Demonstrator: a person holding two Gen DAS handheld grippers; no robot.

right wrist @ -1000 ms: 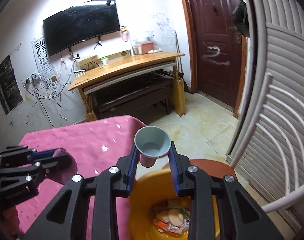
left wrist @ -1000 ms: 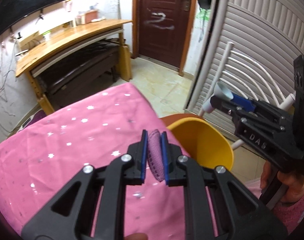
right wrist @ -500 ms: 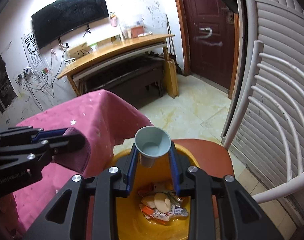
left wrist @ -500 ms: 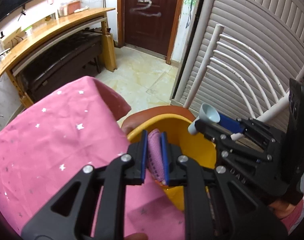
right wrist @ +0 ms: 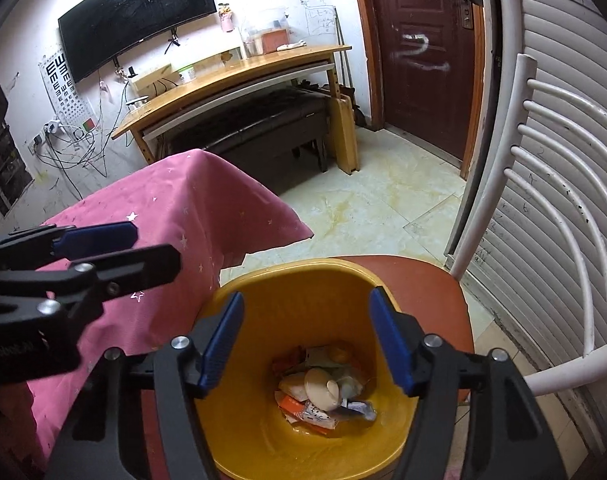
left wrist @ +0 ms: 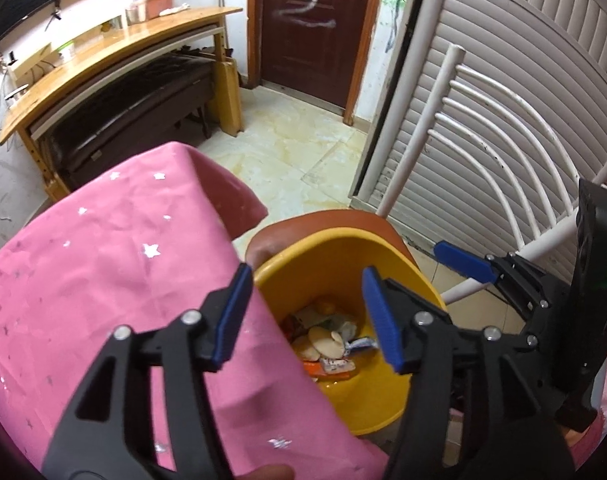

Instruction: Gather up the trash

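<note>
A yellow bin (left wrist: 343, 236) (right wrist: 295, 266) stands on a red-brown chair seat (right wrist: 423, 280), beside the pink tablecloth. Wrappers and other trash (left wrist: 327, 344) (right wrist: 323, 392) lie at its bottom, among them a pale cup-shaped piece. My left gripper (left wrist: 305, 270) hangs over the bin's near left rim, its jaws opening with nothing between them. My right gripper (right wrist: 306, 294) is straight above the bin, jaws also opening and empty. In the right wrist view the left gripper (right wrist: 115, 248) shows at the left edge, over the cloth.
The table under the pink star-print cloth (left wrist: 103, 260) (right wrist: 175, 200) touches the bin's left side. The chair's white slatted back (right wrist: 543, 200) rises at the right. Beyond the tiled floor (right wrist: 383, 200) stand a wooden desk (right wrist: 231, 76) and a dark door (right wrist: 423, 60).
Both grippers came over the yellow bin and lowered, then opened. The purple piece is gone from the left jaws and the grey cup from the right jaws.
</note>
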